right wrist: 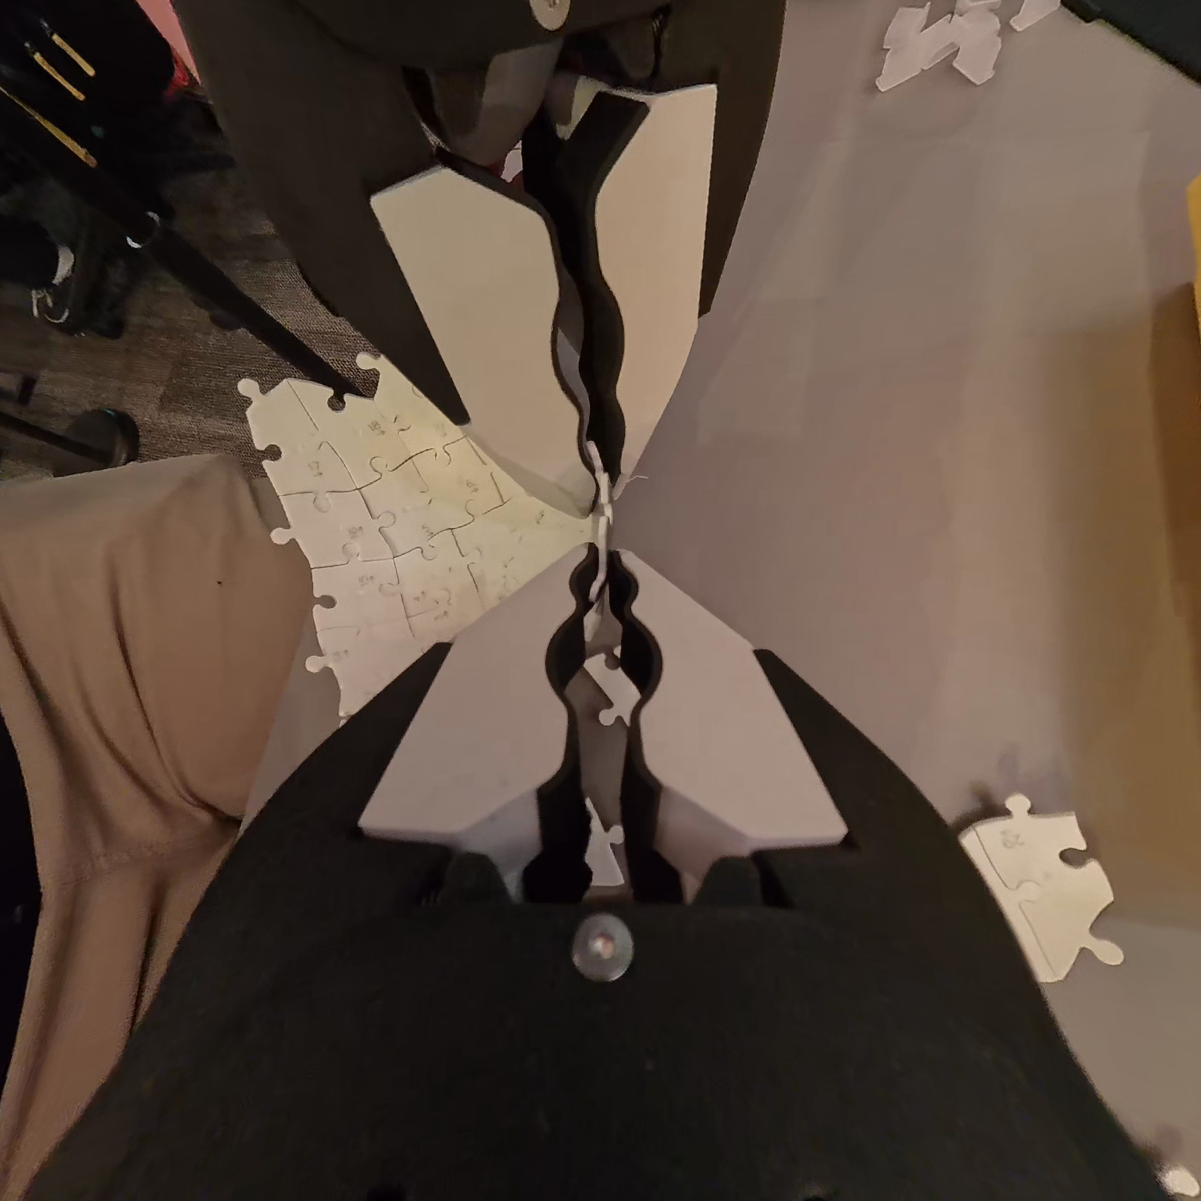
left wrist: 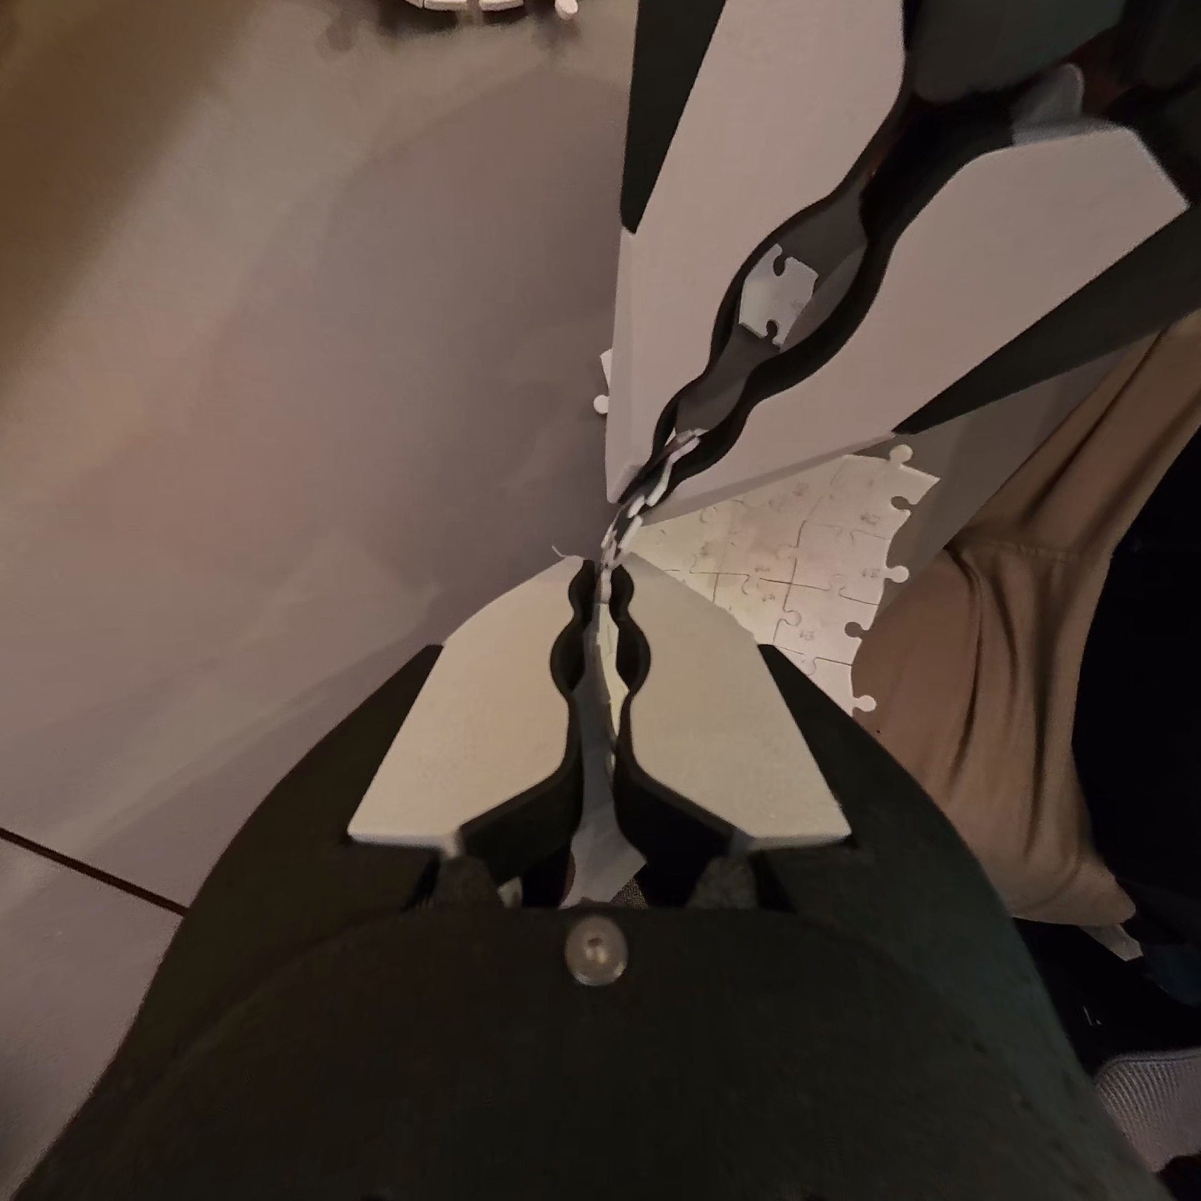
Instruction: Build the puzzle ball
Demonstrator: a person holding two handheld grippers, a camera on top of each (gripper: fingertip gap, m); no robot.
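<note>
A curved panel of several joined white puzzle pieces [left wrist: 819, 572] is held in the air between my two grippers, which face each other tip to tip. My left gripper [left wrist: 601, 575] is shut on the panel's edge, seen edge-on between its fingers. My right gripper [left wrist: 633, 500] comes in from the upper right and is shut on the same edge just beyond. In the right wrist view the panel [right wrist: 364, 539] spreads to the left, my right gripper [right wrist: 604, 562] grips its edge, and the left gripper [right wrist: 601, 497] meets it from above.
A grey table [left wrist: 260, 390] lies below. A joined pair of pieces [right wrist: 1040, 890] lies at the right, loose pieces [right wrist: 942, 45] at the far right, another piece [left wrist: 780, 296] shows through the right gripper's gap. Tan cloth [right wrist: 130, 650] is beside the panel. The grippers are tip to tip, or close to it.
</note>
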